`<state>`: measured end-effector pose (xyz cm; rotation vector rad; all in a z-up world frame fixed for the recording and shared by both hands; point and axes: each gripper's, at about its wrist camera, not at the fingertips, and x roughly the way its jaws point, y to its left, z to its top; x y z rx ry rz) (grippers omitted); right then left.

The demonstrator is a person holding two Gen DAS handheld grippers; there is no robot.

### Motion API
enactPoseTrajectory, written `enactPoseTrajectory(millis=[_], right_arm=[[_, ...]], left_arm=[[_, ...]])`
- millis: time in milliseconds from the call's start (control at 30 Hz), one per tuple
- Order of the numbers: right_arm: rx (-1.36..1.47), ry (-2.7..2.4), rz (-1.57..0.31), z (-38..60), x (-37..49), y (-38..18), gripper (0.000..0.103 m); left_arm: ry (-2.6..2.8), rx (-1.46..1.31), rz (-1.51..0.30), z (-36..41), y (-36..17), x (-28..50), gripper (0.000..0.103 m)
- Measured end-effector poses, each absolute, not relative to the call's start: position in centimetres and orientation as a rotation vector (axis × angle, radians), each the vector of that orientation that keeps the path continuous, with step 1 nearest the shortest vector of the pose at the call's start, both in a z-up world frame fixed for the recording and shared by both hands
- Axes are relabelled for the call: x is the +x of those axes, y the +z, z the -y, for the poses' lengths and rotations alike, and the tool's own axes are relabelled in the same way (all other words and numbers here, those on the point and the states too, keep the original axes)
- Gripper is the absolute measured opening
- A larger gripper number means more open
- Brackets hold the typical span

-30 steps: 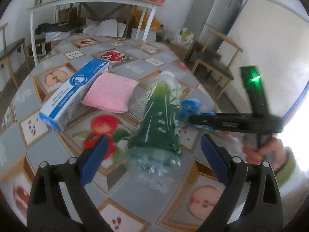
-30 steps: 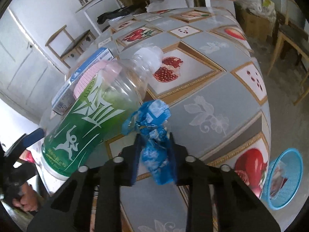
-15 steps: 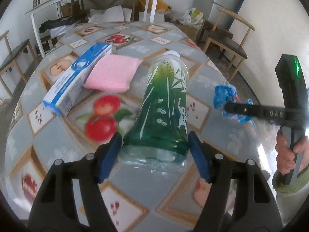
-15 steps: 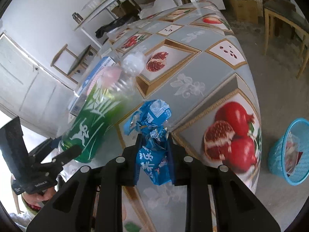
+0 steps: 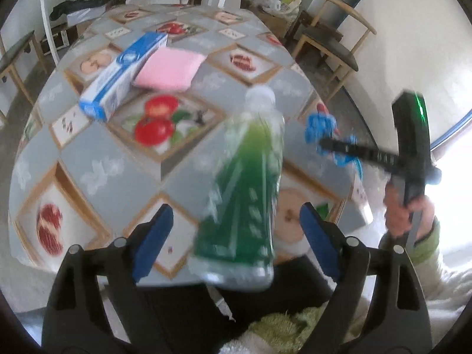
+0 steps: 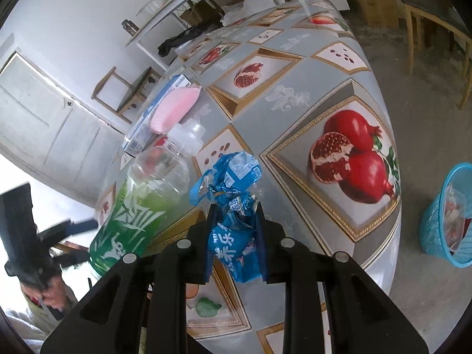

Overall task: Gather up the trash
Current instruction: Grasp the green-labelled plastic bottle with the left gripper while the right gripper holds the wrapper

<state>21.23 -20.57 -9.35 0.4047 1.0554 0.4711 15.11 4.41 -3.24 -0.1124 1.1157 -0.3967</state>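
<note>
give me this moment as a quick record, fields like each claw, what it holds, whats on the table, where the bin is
left claw: open, pads apart on either side of the green-labelled plastic bottle, not touching it
bottle state: blurred, past the table's near edge
right claw: shut on blue snack wrapper
on table: blue and white box, pink sponge beside it
bin: blue mesh basket on the floor, some trash inside

Box and sponge side by side, touching, on counter; bottle nearer, wrapper right of it; basket on floor beside counter.
</note>
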Motion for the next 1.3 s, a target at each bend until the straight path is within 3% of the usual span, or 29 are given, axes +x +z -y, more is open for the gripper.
enactPoseTrajectory(millis=[233, 600, 867, 1100, 1300], right_arm=[[0.43, 0.462, -1.04, 21.6, 21.0, -9.2, 0.023], [0.469, 0.437, -1.029, 23.3, 20.8, -9.5, 0.023], [0.479, 0.428, -1.017, 24.0, 20.7, -9.3, 0.023], [0.484, 0.426, -1.002, 24.3, 20.3, -8.9, 0.023], [0.488, 0.425, -0.987, 24.5, 19.9, -8.5, 0.023]], left_arm=[[-0.477, -0.131, -1.294, -0.1, -4.3, 22.7, 0.085], [-0.523, -0.003, -1.452, 5.2, -7.6, 26.3, 0.084], [-0.57, -0.018, -1.521, 6.2, -8.3, 26.4, 0.068], [-0.565, -0.044, -1.481, 5.4, -7.3, 25.2, 0.067], [-0.582, -0.052, -1.278, 3.4, -2.3, 22.8, 0.067]])
